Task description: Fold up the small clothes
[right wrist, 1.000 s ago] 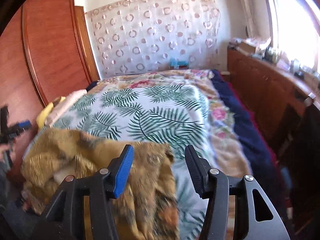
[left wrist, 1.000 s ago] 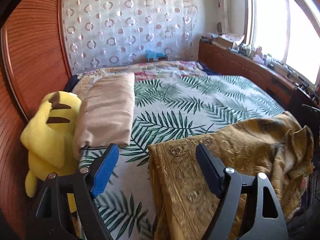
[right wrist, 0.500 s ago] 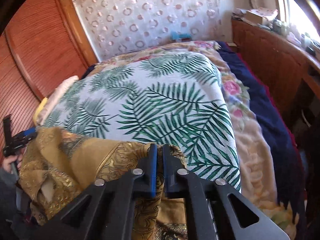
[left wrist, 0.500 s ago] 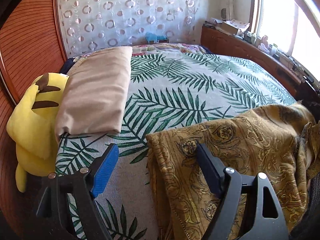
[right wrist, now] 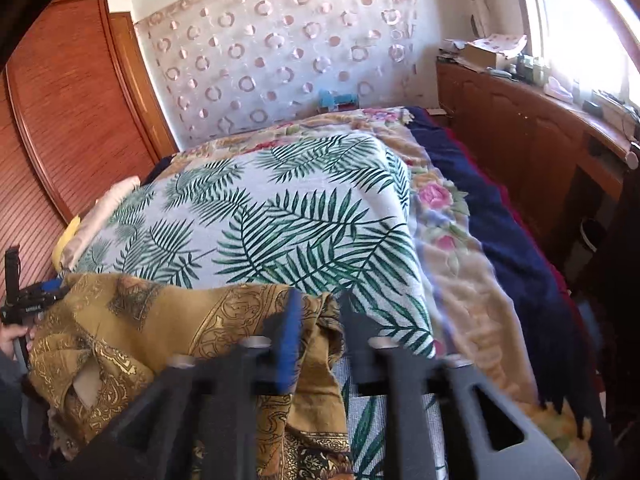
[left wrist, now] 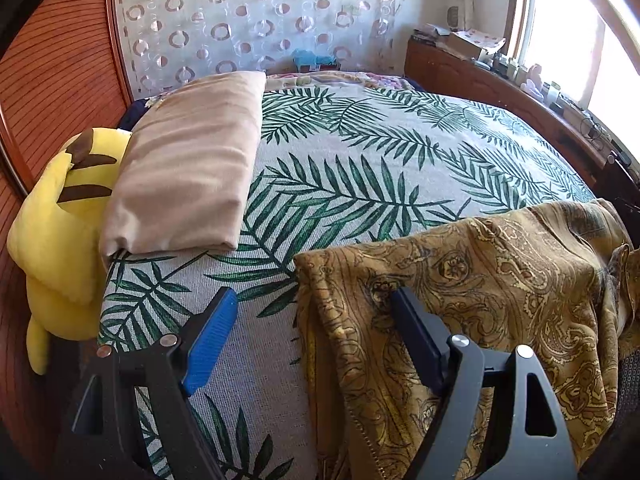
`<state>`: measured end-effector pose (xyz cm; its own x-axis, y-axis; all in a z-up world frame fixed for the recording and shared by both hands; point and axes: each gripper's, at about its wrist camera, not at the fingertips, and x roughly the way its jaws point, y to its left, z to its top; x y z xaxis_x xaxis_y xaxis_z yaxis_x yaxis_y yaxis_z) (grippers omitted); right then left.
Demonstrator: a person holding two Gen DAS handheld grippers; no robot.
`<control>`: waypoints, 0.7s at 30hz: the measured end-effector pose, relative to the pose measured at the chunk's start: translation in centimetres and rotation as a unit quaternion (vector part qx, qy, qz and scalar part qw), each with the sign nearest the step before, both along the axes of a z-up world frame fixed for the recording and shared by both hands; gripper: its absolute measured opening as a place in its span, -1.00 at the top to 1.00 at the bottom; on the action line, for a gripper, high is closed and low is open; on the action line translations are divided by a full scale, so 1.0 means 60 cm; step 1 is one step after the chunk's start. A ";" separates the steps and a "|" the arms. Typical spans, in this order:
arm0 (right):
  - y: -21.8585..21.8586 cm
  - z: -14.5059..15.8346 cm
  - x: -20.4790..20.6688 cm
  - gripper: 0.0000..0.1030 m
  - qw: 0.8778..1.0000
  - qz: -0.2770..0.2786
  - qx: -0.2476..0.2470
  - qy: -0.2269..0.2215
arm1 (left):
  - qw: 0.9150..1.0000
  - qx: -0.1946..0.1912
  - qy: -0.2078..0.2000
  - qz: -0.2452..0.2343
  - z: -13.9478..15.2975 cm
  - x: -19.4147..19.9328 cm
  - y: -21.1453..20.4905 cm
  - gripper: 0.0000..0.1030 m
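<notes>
A gold paisley garment (left wrist: 500, 280) lies crumpled over the near edge of the bed, on the palm-leaf bedspread (left wrist: 380, 152). My left gripper (left wrist: 312, 340) is open and straddles the garment's left edge: one finger is over bare bedspread, the other over the cloth. In the right wrist view the same garment (right wrist: 140, 332) fills the lower left. My right gripper (right wrist: 322, 336) is blurred, its jaws opening, with the garment's right corner hanging loose between them. The left gripper (right wrist: 32, 304) and a hand show at that view's far left.
A beige pillow (left wrist: 188, 168) and a yellow plush toy (left wrist: 60, 232) sit at the bed's left side against a wooden wardrobe (right wrist: 72, 120). A cluttered wooden sideboard (right wrist: 520, 128) runs under the window on the right. A navy blanket (right wrist: 500, 232) hangs off the bed's right edge.
The right gripper closed on the garment's corner half a second ago and its jaws have since parted. The left gripper sank toward the garment's left edge and tilted down.
</notes>
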<state>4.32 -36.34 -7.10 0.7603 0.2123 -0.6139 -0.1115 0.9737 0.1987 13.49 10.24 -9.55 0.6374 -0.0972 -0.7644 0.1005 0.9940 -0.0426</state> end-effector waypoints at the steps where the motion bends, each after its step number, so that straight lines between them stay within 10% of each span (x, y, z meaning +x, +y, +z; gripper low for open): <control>1: 0.002 -0.004 0.002 -0.13 1.000 0.003 -0.003 0.001 | 1.000 0.001 0.000 0.000 0.000 0.000 0.000 -0.55; 14: 0.023 -0.034 0.051 -0.22 0.998 0.036 -0.029 0.049 | 1.000 0.001 0.001 0.000 0.001 0.001 0.000 -0.55; 16: 0.031 -0.035 0.053 -0.19 0.997 0.047 -0.034 0.050 | 1.000 -0.005 -0.001 -0.016 0.003 -0.002 -0.003 -0.22; 21: 0.050 -0.039 0.046 0.66 0.995 0.084 -0.024 0.054 | 0.999 -0.005 0.004 -0.044 0.009 -0.011 -0.023 0.45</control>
